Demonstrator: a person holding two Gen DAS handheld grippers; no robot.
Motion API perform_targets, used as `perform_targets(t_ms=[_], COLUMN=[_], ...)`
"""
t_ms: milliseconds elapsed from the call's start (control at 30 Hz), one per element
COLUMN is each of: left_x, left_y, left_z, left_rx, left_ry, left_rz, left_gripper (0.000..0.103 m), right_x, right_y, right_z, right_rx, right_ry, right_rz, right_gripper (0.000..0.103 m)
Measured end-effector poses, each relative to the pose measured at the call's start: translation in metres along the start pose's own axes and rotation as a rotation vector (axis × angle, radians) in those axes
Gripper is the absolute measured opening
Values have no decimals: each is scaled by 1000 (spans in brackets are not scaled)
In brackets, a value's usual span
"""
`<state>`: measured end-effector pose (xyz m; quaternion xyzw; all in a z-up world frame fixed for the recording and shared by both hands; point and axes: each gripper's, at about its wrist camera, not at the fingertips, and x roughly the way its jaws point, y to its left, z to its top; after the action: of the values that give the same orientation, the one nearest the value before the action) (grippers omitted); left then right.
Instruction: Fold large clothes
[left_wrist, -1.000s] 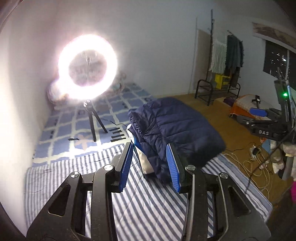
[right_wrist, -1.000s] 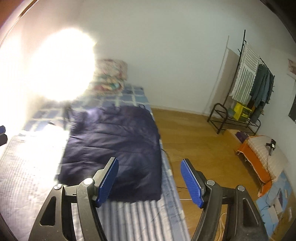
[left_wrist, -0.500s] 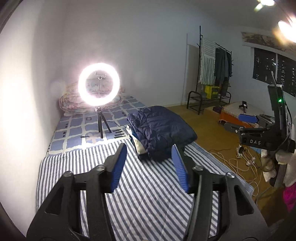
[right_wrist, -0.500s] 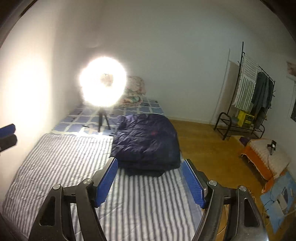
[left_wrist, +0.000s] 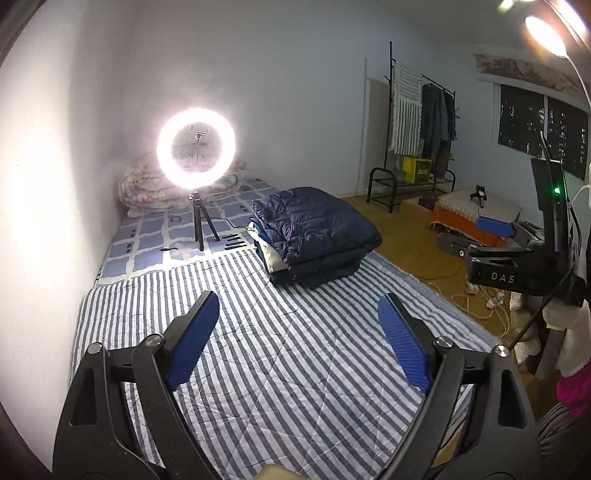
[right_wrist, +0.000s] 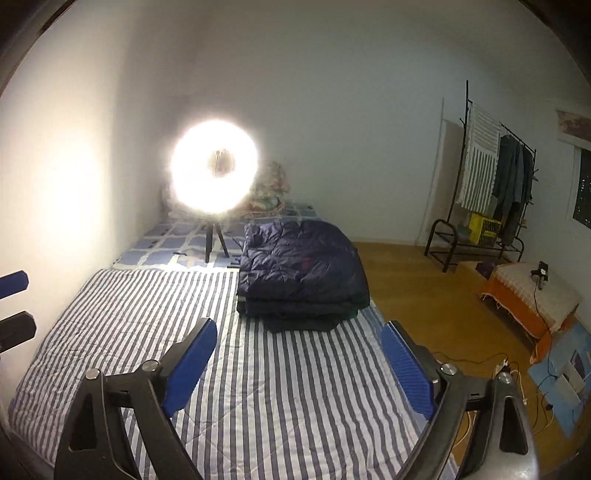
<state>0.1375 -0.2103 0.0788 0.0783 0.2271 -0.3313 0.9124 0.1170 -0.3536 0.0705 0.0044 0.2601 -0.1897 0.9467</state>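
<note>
A folded dark navy puffer jacket (left_wrist: 314, 225) lies on top of a small stack of folded clothes on the striped mattress cover (left_wrist: 280, 369). It also shows in the right wrist view (right_wrist: 303, 273). My left gripper (left_wrist: 297, 325) is open and empty, held well back from the stack above the striped cover. My right gripper (right_wrist: 297, 350) is open and empty, also back from the stack. The right gripper's body shows at the right of the left wrist view (left_wrist: 495, 227).
A lit ring light on a tripod (left_wrist: 196, 147) stands on the blue patterned sheet behind the stack. A bundled quilt (left_wrist: 147, 192) lies by the wall. A clothes rack (left_wrist: 421, 122), an orange low bed (right_wrist: 532, 295) and cables (left_wrist: 476, 295) occupy the wooden floor at right.
Both grippers have pulled back and up from the navy jacket, which now lies folded on the stack. The left gripper's jaws have opened wider.
</note>
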Motion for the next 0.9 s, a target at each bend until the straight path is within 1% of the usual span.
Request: perform_targets(t_ms=[67, 167, 300, 467, 633, 900], left_x=[-1, -1, 2, 6, 11, 20], left_y=[0, -2, -8, -13, -18, -24], left_z=[-3, -5, -9, -14, -19, -25], left_rx=[0, 4, 35, 49, 67, 85], left_ry=[-6, -5, 10, 18, 33, 58], left_rz=[-1, 11, 24, 16, 40, 42], left_gripper=[100, 103, 103, 103, 103, 103], right_x=[-1, 1, 3, 6, 12, 18], right_y=[1, 1, -2, -2, 1, 6], right_z=[-5, -9, -13, -20, -26, -29], right_rx=[-2, 0, 22, 32, 22, 9], right_ry=[-4, -13, -8, -5, 10, 26], right_rz=[-13, -24, -1, -20, -29, -21], right_gripper=[100, 103, 103, 103, 103, 103])
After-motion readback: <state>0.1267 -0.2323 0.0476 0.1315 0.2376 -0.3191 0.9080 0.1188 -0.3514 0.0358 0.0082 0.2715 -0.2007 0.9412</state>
